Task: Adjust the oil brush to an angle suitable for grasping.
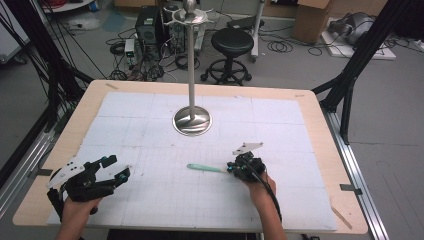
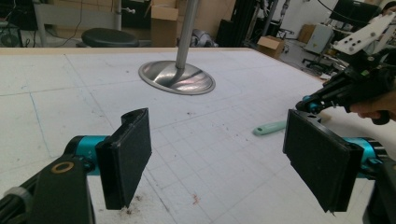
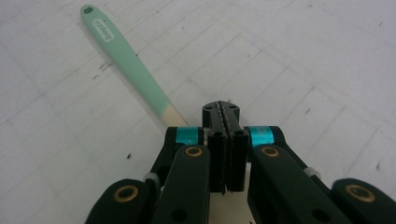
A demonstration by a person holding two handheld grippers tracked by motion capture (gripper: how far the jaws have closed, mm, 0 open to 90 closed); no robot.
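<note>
A slim utensil with a mint-green handle (image 1: 205, 168) lies flat on the white gridded mat (image 1: 150, 130). In the right gripper view the green handle (image 3: 126, 56) fades to a cream neck that runs in under my jaws, which hide its far end. My right gripper (image 1: 233, 167) rests low on the mat with its jaws pressed together on that end. My left gripper (image 1: 116, 168) sits near the front left corner, open with nothing between its pads (image 2: 128, 156). From the left gripper view the handle (image 2: 270, 127) and the right gripper (image 2: 306, 105) appear ahead to the right.
A tall metal stand on a round base (image 1: 192, 120) rises from the middle back of the mat; the same base (image 2: 177, 78) sits ahead of my left gripper. A black stool (image 1: 231, 45), computer cases and cables stand on the floor beyond the table.
</note>
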